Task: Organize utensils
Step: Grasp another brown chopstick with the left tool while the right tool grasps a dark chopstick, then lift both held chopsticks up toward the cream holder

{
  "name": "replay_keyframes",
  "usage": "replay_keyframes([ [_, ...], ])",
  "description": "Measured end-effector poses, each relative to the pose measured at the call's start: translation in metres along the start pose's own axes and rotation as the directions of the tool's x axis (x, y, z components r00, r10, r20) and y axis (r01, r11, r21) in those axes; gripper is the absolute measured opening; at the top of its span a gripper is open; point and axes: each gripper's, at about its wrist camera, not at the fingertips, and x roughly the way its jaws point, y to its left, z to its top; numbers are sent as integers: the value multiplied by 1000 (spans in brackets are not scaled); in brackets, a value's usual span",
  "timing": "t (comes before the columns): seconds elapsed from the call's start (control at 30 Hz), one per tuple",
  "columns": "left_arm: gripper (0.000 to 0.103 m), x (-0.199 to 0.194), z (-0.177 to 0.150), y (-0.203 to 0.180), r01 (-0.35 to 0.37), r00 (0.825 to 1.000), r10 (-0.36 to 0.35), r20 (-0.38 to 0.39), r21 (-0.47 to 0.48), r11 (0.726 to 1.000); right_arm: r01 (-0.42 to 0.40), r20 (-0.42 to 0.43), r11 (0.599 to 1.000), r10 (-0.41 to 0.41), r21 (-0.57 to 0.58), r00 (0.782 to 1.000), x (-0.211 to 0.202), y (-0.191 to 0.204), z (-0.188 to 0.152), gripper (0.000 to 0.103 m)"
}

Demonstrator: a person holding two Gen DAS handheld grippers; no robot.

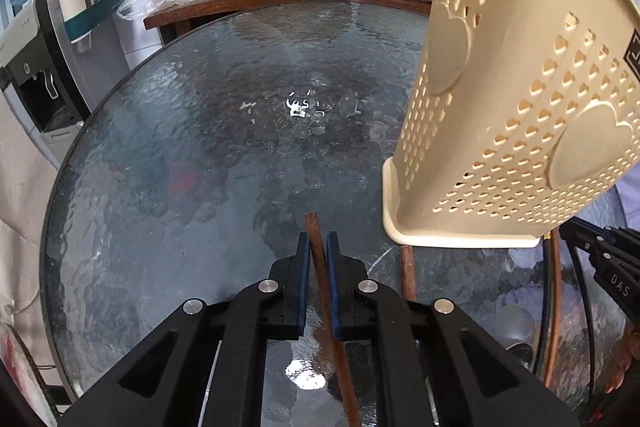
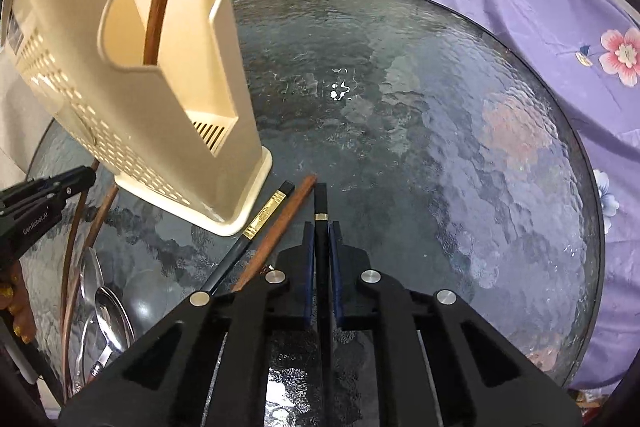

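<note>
**Both grippers clamping chopsticks beside the holder**

The left gripper (image 1: 318, 239) is sitting at 6 o'clock in the left wrist view, its blue-padded jaws pressing together on a reddish-brown wooden chopstick (image 1: 316, 251) whose tip is poking out toward 12 o'clock over the round textured glass table (image 1: 200, 147). The cream perforated plastic utensil holder (image 1: 512, 107) with heart-shaped holes is standing at 2 o'clock, its base resting on the glass just beside the gripper.

In the right wrist view the right gripper (image 2: 320, 231) is also sitting at 6 o'clock, its jaws closing tight on a black chopstick with a gold band (image 2: 320, 203). A second black chopstick with gold decoration (image 2: 260, 223) and a brown wooden chopstick (image 2: 280, 223) are lying just beside it toward 10 o'clock, near the holder's base. One brown stick (image 2: 158, 7) is already standing inside the holder at 10 o'clock. Metal spoons (image 2: 108, 315) are lying at 8 o'clock.
</note>
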Motion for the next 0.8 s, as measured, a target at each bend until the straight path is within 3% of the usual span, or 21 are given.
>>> replay_keyframes([
  [0.23, 7, -9, -1, 1, 40, 999, -39, 23, -29, 999, -75, 36, 995, 73, 66, 997, -9, -16, -3, 8],
  [0.4, 7, -36, 4, 2, 49, 994, -47, 96, -24, 998, -145, 102, 984, 135, 102, 986, -30, -26, -4, 8],
  [0.8, 7, -102, 8, 0, 106, 963, -97, 250, -23, 994, -263, 270, 963, 239, 55, 933, -103, -30, -4, 8],
])
